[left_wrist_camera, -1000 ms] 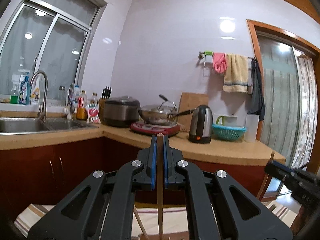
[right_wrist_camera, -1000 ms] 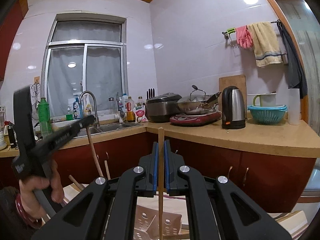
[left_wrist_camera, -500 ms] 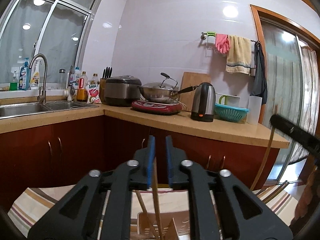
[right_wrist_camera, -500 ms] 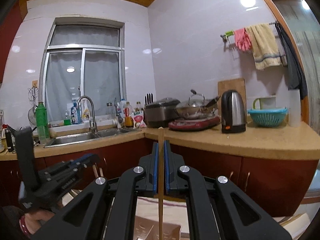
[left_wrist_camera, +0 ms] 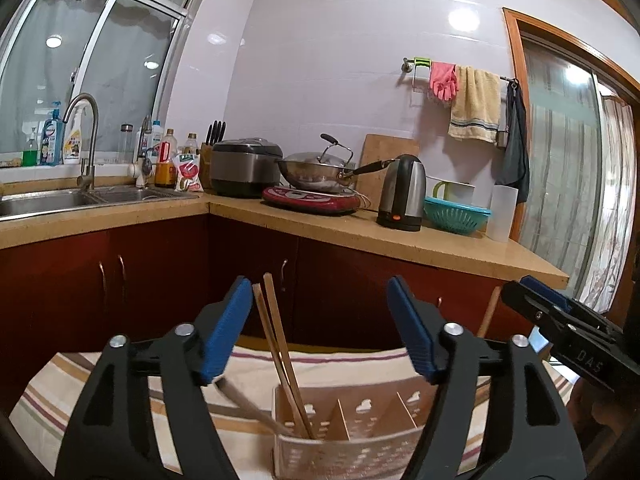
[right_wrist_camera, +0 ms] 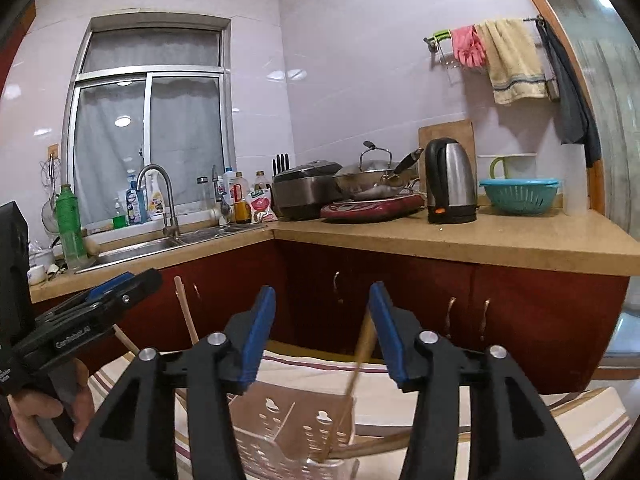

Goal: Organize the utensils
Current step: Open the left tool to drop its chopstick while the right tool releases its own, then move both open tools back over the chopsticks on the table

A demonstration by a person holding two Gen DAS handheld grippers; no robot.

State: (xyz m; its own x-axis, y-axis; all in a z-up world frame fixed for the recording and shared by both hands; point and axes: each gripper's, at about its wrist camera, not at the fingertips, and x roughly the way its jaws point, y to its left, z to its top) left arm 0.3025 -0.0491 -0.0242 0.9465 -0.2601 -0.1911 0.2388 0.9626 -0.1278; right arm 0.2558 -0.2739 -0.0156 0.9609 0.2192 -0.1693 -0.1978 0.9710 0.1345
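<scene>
Both of my grippers have just been opening, letting go of the chopsticks they pinched a second ago. My left gripper (left_wrist_camera: 320,320) stands released, two chopsticks (left_wrist_camera: 280,344) leaning in the left end compartment of the perforated holder (left_wrist_camera: 344,452). My right gripper (right_wrist_camera: 322,332) is released too, its chopstick (right_wrist_camera: 356,372) tilted into the holder's right end, on the striped cloth (left_wrist_camera: 248,364).

White lettering "DAS" is read on the black body of the right claw (left_wrist_camera: 534,300), seen from the left wrist. On the left claw (right_wrist_camera: 116,286), seen from the right wrist, only a partly legible white word, something like "CanRobot.AI", is made out. Bottle labels by the sink stay unreadable.
</scene>
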